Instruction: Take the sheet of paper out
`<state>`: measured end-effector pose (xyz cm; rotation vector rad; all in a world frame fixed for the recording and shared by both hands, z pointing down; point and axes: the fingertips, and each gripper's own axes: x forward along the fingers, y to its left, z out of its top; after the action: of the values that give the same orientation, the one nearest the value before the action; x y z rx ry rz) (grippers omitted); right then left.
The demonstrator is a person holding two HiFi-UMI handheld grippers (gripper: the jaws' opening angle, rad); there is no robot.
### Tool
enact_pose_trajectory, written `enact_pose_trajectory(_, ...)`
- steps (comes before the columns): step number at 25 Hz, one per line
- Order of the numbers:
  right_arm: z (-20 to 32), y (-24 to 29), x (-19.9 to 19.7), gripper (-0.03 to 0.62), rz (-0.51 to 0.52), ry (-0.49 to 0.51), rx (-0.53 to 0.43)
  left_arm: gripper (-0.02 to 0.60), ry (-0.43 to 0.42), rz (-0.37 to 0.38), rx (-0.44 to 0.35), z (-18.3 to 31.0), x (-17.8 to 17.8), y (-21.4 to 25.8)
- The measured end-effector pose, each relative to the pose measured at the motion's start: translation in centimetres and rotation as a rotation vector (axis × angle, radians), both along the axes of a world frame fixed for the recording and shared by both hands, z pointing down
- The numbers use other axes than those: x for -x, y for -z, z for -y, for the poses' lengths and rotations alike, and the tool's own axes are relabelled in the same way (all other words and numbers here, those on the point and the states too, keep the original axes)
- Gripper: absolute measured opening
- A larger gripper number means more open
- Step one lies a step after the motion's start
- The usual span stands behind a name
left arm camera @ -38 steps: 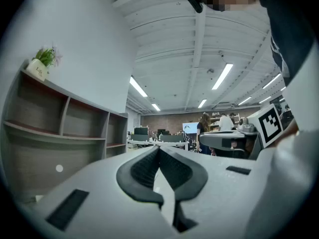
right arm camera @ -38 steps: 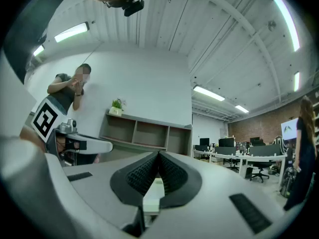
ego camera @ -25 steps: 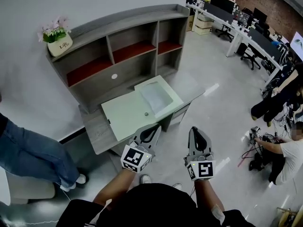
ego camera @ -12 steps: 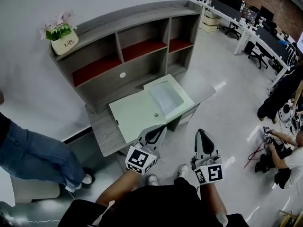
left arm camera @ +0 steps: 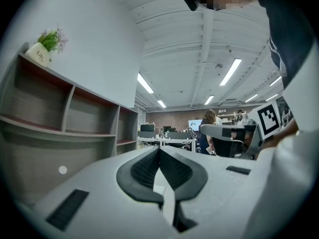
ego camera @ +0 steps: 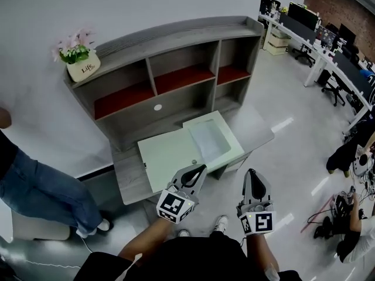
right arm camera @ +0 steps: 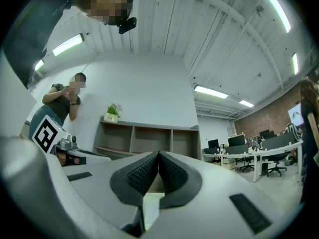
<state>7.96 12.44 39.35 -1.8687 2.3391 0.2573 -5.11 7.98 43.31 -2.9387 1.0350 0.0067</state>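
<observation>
- Two claws show in the head view. The left gripper (ego camera: 201,168) and the right gripper (ego camera: 252,172) are both closed on nothing. They sit side by side at the near edge of the desk (ego camera: 126,171).
- Head view, task item: the sheet of paper (ego camera: 210,139) lies flat in the right half of a pale green case (ego camera: 167,154), which lies open on the desk. Neither claw touches it.
- Handling, as a judgement:
  - A single sheet is light, limp and easily creased, and it will likely cling flat to the floor of the case.
  - Take hold at the near edge or a near corner. Raise it enough for one pad to pass beneath, then pinch gently.
  - The other claw can steady the case.
- Head view, surroundings:
  - A grey shelf unit (ego camera: 176,57) with red shelf boards stands at the back of the desk, with a flower pot (ego camera: 82,69) on its left end.
  - The floor (ego camera: 287,151) is pale and glossy.
  - A bystander's leg (ego camera: 41,189) in jeans shows at left.
  - Office tables (ego camera: 328,45) with chairs fill the far right.
- Left gripper view: the jaws are pressed together with nothing between them. Shelf compartments lie to the left, the right gripper to the right, and strip lights run overhead.
- Right gripper view: the jaws are together and empty. The pale green case shows just below the tips. The shelf unit stands ahead against a white wall, and a person stands at left.
</observation>
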Motion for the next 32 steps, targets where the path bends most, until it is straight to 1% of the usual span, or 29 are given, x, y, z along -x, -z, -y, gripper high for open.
enact_pose_trajectory(2, 1.5, 0.2, -0.7, 0.021, 0.032, 0.043, -0.008, 0.006, 0.019, -0.001, -0.002, 1.1, -0.8, 0.1)
enact_pose_trajectory(5, 3.3, -0.3, -1.5, 0.021, 0.066, 0.097, 0.006, 0.006, 0.061, 0.000, 0.012, 2.2, -1.8, -0.5)
enact_pose_trajectory(8, 4.6, -1.2, -2.6, 0.021, 0.057, 0.129, 0.026, 0.006, 0.109, -0.002, 0.020, 3.0, -2.9, -1.1)
enact_pose_trajectory(15, 7.3, -1.8, -5.8, 0.021, 0.033, 0.197, 0.021, 0.006, 0.175, 0.020, 0.006, 5.6, -6.0, -1.1)
enact_pose_trajectory(20, 8.2, -2.1, -7.5, 0.021, 0.000, 0.235, 0.007, 0.006, 0.302, 0.007, -0.009, 6.7, -6.9, -1.1)
enact_pose_trajectory(26, 9.7, -2.0, -9.8, 0.021, 0.053, 0.293, 0.021, 0.006, 0.326, 0.017, 0.005, 7.2, -9.4, -1.0)
enact_pose_trajectory(29, 10.6, -2.1, -9.6, 0.021, 0.065, 0.318, 0.033, 0.006, 0.355, 0.029, -0.001, 7.6, -9.1, -0.6)
enact_pose_trajectory(32, 11.7, -2.3, -9.5, 0.021, 0.075, 0.352, 0.054, 0.006, 0.382, 0.017, -0.006, 8.5, -8.8, -0.7)
